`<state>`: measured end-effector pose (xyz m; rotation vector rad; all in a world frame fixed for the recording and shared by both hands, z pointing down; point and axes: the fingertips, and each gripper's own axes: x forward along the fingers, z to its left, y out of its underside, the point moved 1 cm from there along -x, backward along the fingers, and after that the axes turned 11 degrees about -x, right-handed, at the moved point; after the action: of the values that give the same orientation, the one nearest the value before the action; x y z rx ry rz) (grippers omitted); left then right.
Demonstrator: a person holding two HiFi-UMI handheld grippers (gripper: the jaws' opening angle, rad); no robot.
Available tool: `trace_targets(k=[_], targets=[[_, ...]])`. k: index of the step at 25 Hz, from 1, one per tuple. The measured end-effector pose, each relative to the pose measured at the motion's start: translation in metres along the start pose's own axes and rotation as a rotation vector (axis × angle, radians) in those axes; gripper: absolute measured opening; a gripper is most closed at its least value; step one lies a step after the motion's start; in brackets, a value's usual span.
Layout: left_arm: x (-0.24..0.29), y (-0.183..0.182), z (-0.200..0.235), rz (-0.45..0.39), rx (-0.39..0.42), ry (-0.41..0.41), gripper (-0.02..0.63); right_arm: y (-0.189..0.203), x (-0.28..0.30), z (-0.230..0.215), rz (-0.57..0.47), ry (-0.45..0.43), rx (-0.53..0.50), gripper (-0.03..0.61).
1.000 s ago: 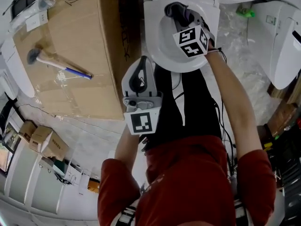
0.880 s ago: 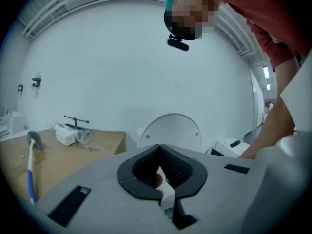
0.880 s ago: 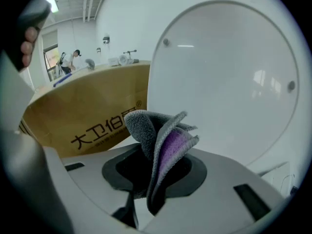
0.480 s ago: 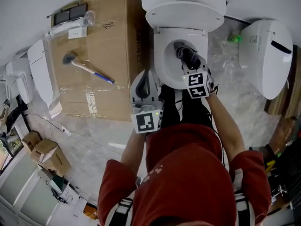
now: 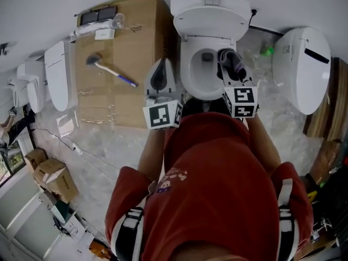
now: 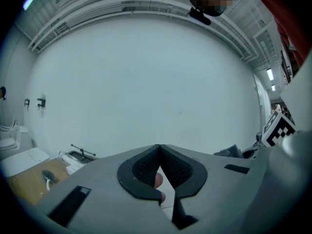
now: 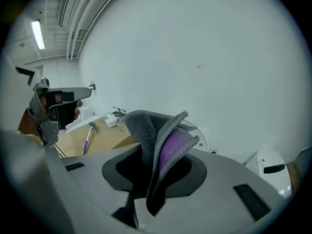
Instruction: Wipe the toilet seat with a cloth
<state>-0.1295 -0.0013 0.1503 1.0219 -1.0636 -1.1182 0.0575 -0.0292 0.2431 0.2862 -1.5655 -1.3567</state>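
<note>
Inventory from the head view: two grippers, one cloth, one toilet at the centre, one large carton, one brush, two small cartons and two other white fixtures.

The left gripper (image 6: 159, 150) is held with its jaws brought fully together and nothing is clamped between them. It is seen in the head view between the large carton (image 5: 117, 86) and the left rim of the toilet (image 5: 209, 18).

The right gripper (image 7: 152, 177) is closed on the cloth (image 7: 146, 130), which is grey outside and purple on its inner face. The cloth is pinched in a fold between the pads, and most of it projects beyond the jaw tips. In the head view the cloth is seen over the right-hand rim of the toilet seat (image 5: 187, 75), in front of the raised lid. Whether it touches the seat cannot be determined from that view. In the right gripper view the wall is seen behind it.

The brush (image 5: 109, 68), with a blue handle, is laid on the top of the large carton, toward its far left corner. One white fixture (image 5: 302, 58) is stood to the right of the toilet. The other white fixture (image 5: 57, 75) is set against the left edge of the large carton. The two small cartons (image 5: 51, 175) are placed near the lower left corner of the floor.
</note>
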Motion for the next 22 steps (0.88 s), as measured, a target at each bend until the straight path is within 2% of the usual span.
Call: trace_targets(k=[6,14,18,22], targets=[[0.0,-0.049,-0.011,-0.08,0.0,0.022,0.012,-0.06,-0.049,-0.032,-0.169,0.08,0.035,0.101],[-0.004,-0.109,-0.039,-0.135,-0.002,0.078,0.012,-0.138,-0.127,-0.069,-0.432,0.213,0.051,0.101],[-0.006,-0.136,-0.05,-0.174,0.002,0.106,0.012,-0.17,-0.159,-0.08,-0.559,0.283,0.001,0.101],[-0.005,-0.152,-0.055,-0.206,0.023,0.115,0.012,-0.183,-0.166,-0.084,-0.597,0.327,-0.071,0.101]])
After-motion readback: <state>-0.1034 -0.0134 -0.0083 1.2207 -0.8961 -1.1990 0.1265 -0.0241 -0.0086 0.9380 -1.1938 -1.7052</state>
